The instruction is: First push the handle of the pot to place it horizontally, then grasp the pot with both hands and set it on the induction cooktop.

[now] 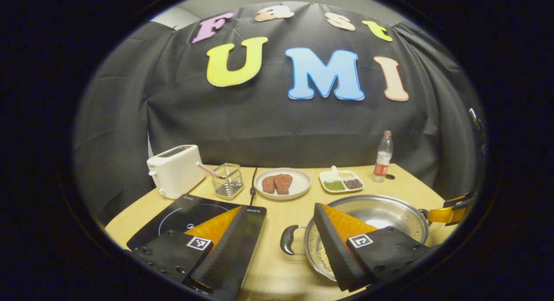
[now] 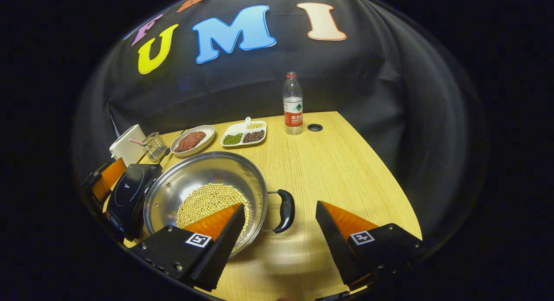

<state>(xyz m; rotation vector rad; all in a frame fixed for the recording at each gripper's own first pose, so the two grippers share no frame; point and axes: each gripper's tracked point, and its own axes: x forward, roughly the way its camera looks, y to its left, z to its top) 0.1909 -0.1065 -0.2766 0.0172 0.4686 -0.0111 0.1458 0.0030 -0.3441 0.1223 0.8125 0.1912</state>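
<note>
Flanking the pot (image 2: 205, 192) from opposite sides, the 2 grippers both stand with their fingers spread wide and nothing held between them. The pot sits on the wooden surface (image 2: 337, 171), just to the right of the induction cooktop (image 1: 190, 216), with a layer of pale beans (image 2: 207, 201) in its bottom.

In the left gripper view, the left gripper (image 1: 277, 249) straddles the pot's near black handle (image 1: 288, 239): 1 finger hangs over the cooktop, the other over the pot's rim, and the handle lies in the gap between them, a little ahead. In the right gripper view, the right gripper (image 2: 279, 244) has the opposite handle (image 2: 285, 211) likewise in its gap, with 1 finger over the rim and beans and the other over bare surface.

The 2 handles appear to lie along a line running roughly left to right across the surface, pointing toward the cooktop on one side and away from it on the other, so the pot looks already turned for a 2-handed lift. Each gripper is nearest its own handle, and each handle bar runs crosswise to its gripper's reach. The next step, as I judge it, is for each gripper to ease forward and close on its handle; neither touches the pot yet. The cooktop lies on the left gripper's side, so the carry would be a short sideways shift that way.
</note>
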